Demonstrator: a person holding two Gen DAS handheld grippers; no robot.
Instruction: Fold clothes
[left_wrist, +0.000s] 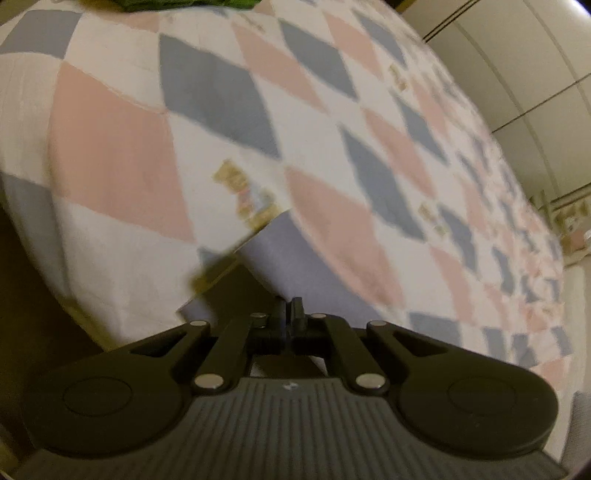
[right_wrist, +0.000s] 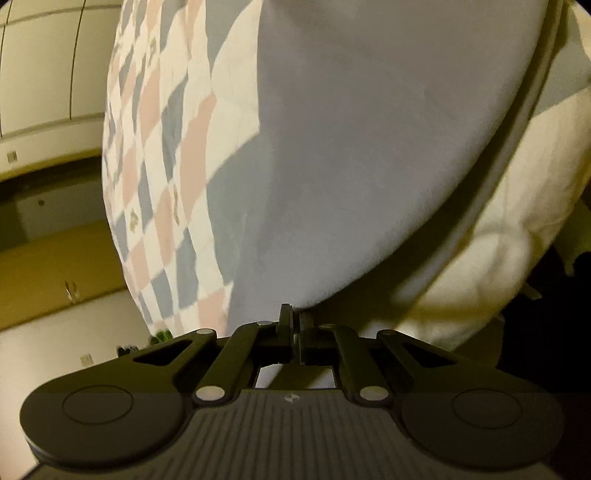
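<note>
Pinching the soft, light grey garment at its lower-centre hem, your right gripper and left gripper are both clamped on cloth; expect sagging over the quilt.

Bedcover: white ground with a diamond check of pale pink and slate blue, small yellow-brown motifs scattered; spreads ahead of the left tongs.
Garment: plain lavender-grey, directly ahead of the right tongs.
Green cloth: far ahead, left tongs.
Wardrobe panels: cream.
Tongs: black.
</note>
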